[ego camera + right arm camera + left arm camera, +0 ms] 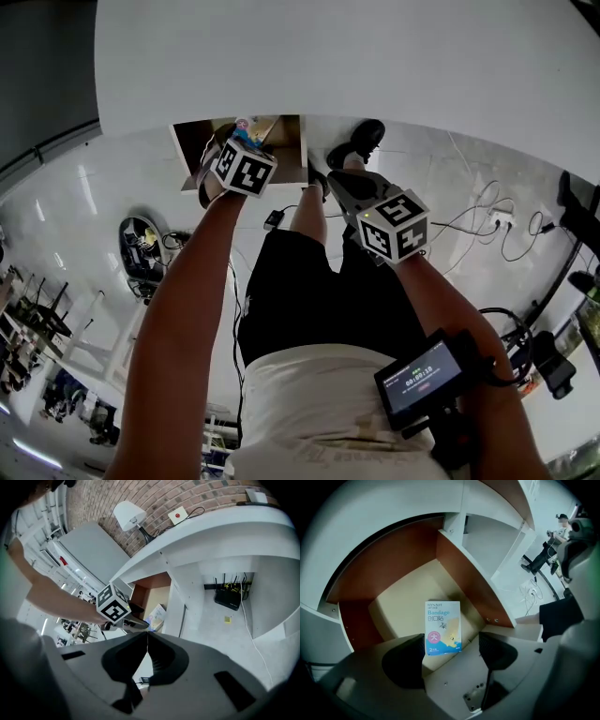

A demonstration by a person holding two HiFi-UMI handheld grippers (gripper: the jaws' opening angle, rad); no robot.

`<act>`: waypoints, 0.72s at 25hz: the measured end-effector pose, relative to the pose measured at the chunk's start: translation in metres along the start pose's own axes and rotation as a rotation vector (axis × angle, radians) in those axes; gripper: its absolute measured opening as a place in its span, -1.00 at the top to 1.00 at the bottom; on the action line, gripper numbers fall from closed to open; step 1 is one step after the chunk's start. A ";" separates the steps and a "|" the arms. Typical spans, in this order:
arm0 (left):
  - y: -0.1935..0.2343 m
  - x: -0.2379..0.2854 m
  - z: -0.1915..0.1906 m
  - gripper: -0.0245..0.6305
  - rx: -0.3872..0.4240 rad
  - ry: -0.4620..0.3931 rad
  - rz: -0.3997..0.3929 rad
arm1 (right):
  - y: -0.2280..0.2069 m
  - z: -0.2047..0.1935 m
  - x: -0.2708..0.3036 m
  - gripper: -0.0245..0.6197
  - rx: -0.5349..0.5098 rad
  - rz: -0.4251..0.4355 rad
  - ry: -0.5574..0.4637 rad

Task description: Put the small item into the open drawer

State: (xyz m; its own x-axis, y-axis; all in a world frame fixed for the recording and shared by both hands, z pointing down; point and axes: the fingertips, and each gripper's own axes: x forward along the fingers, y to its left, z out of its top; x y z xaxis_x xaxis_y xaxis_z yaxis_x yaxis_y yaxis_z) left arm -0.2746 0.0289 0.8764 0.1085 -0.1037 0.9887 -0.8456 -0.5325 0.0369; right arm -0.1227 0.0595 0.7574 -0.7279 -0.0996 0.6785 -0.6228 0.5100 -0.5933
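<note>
Hovering at the open drawer (403, 606) with the left gripper (452, 645), jaws spread wide, clamping nothing. Bandage box (443, 627) inside the drawer, printed face up, lower edge between the jaw tips, just beside the left one; touching or not, unclear. Right gripper (147, 635) well apart, clenched tight, empty.

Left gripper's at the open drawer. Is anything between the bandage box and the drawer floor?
Nothing visible blocks it. The light blue and white cardboard bandage box stands between the parted jaws of the left gripper, directly over the bare pale floor of the open wooden drawer. No other item shows in the drawer.
</note>
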 end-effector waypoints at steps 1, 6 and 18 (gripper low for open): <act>-0.001 -0.004 -0.001 -0.14 0.004 -0.003 -0.003 | 0.001 0.004 -0.001 0.90 -0.006 -0.002 -0.003; -0.007 -0.027 -0.004 0.16 0.038 -0.022 -0.006 | 0.006 0.025 -0.010 0.90 -0.027 -0.017 -0.028; 0.005 -0.121 -0.023 0.62 -0.079 -0.116 -0.018 | 0.059 0.068 -0.028 0.90 -0.082 -0.011 -0.072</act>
State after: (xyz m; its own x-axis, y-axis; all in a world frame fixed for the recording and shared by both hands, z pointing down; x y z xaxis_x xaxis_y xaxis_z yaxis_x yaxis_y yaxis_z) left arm -0.3038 0.0586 0.7608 0.1804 -0.1936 0.9643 -0.8809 -0.4680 0.0708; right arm -0.1581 0.0341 0.6741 -0.7413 -0.1652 0.6505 -0.6078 0.5764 -0.5462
